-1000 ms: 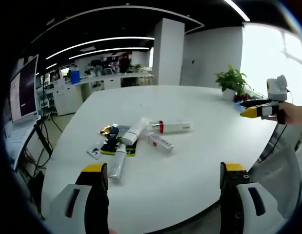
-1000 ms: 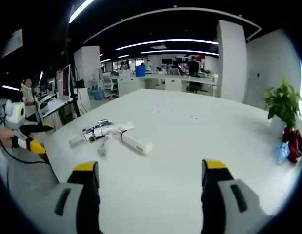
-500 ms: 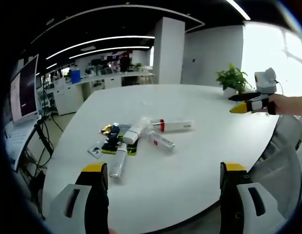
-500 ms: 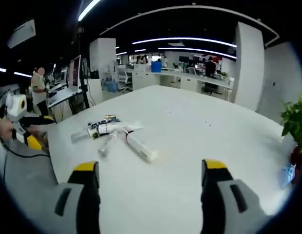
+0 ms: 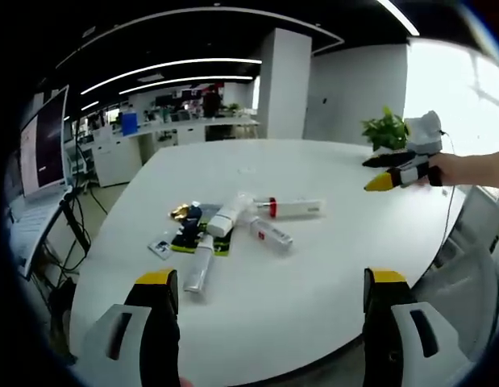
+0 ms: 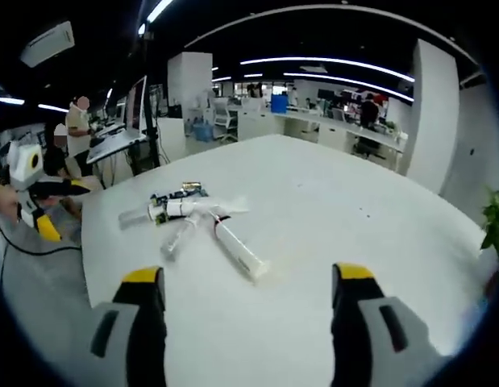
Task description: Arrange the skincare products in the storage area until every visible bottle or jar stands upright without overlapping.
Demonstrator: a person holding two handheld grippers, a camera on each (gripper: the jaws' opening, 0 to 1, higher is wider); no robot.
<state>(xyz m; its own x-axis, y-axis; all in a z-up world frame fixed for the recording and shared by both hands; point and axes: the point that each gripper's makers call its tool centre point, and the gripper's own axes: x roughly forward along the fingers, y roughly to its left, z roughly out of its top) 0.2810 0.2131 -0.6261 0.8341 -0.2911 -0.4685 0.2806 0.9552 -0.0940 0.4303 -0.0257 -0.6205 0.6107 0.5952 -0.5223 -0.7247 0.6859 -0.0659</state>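
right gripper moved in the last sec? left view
Yes. In the left gripper view the right gripper has shifted left and up against the potted plant, reaching in over the white table toward the tubes.

No lettering on any product can be read.

The left gripper is held level with its yellow-tipped jaws spread wide and nothing between them. The right gripper is likewise wide open and bare. In the left gripper view the right gripper enters from the right, gripped by a hand, its jaws apparently parted.
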